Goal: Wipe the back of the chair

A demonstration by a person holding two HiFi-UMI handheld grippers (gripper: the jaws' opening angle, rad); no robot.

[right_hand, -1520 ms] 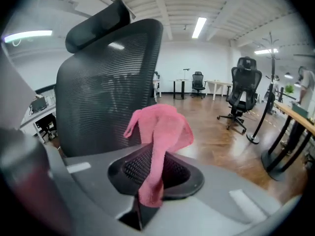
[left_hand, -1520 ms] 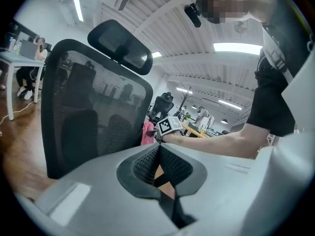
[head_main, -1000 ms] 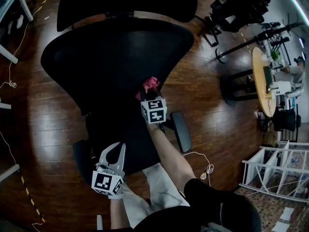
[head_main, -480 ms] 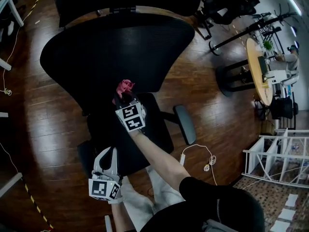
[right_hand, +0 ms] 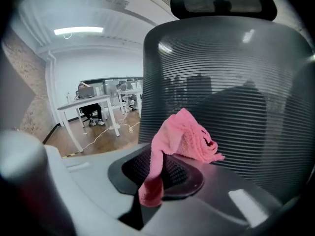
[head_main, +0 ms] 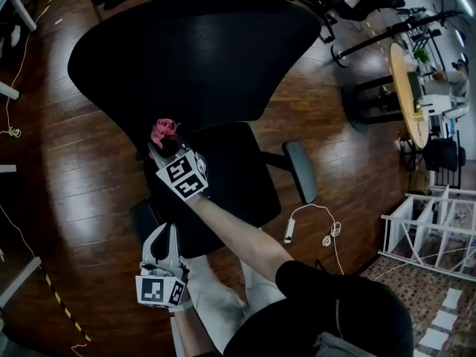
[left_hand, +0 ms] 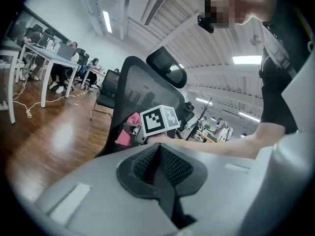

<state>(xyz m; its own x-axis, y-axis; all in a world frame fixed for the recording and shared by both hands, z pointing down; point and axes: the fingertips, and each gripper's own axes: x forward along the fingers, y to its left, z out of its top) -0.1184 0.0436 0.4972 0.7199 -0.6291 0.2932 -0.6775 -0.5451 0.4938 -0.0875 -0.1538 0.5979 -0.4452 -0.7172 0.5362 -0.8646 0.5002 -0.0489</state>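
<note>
The black mesh chair back (head_main: 193, 58) fills the upper head view, its headrest (right_hand: 221, 3) on top. My right gripper (head_main: 161, 144) is shut on a pink cloth (head_main: 163, 130) and holds it against the lower left of the back. In the right gripper view the pink cloth (right_hand: 184, 139) bunches out of the right gripper (right_hand: 162, 170) right at the chair back (right_hand: 236, 82). My left gripper (head_main: 165, 236) is shut with nothing in it, low beside the seat. From the left gripper (left_hand: 157, 162) I see the right gripper's marker cube (left_hand: 158, 120) and the pink cloth (left_hand: 129, 132).
The chair seat (head_main: 223, 177) and its armrests (head_main: 301, 171) lie below the back. A white cable (head_main: 320, 230) trails on the wooden floor. A round table (head_main: 405, 103) and a white rack (head_main: 431, 236) stand to the right. Desks (left_hand: 44, 58) with seated people lie farther off.
My right gripper has carried the pink cloth leftward along the lower chair back. The left gripper has stayed low and shut.
</note>
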